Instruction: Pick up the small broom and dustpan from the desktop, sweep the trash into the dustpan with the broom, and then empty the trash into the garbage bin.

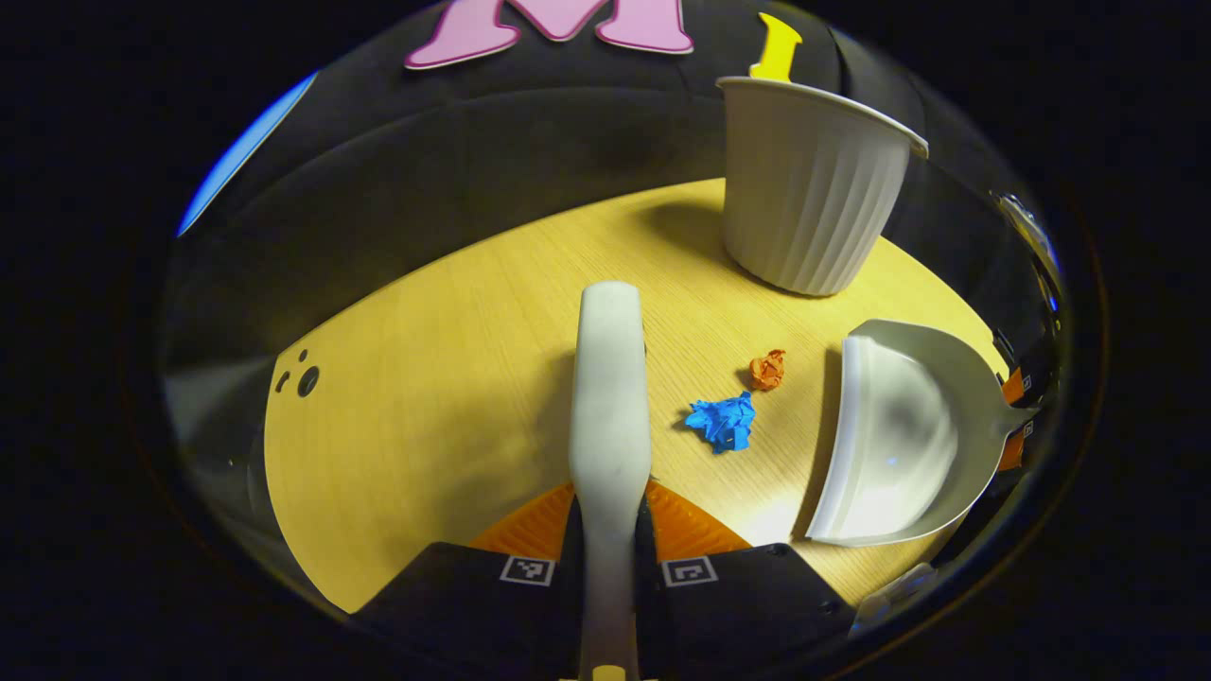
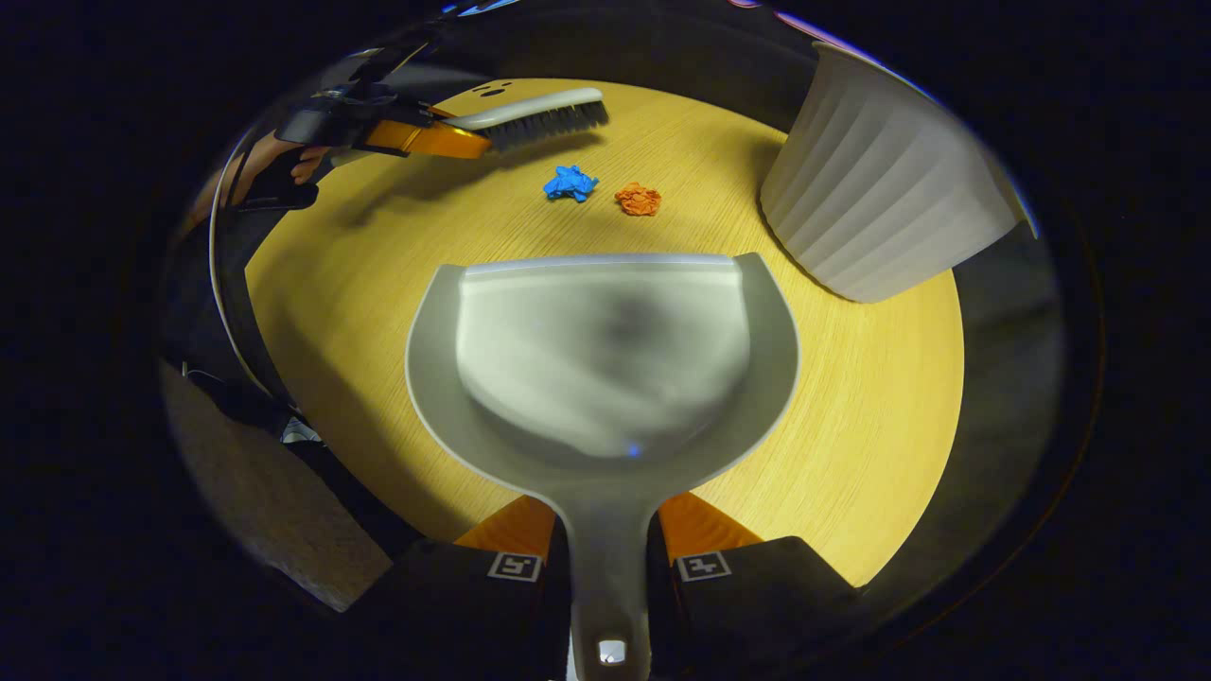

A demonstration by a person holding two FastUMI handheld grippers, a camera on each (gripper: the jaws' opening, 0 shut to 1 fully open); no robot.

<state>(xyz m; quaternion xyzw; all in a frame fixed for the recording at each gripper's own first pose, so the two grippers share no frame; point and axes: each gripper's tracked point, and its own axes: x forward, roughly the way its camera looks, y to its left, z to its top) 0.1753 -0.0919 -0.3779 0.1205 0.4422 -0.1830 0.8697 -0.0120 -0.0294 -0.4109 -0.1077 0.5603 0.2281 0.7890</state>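
A round pale wooden tabletop sits inside the dark booth. The left gripper pinches the grey broom, pointing straight ahead; the right gripper pinches the grey plastic dustpan, mouth toward the paper scraps.

Dim booth, soft shadows, fisheye-warped edges

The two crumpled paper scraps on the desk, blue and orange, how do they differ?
The crumpled blue paper scrap is larger and more spread out; the crumpled orange paper scrap is smaller and tighter. Blue lies nearer the broom's bristles, orange nearer the ribbed white bin. Both rest unswept on the wooden desk.
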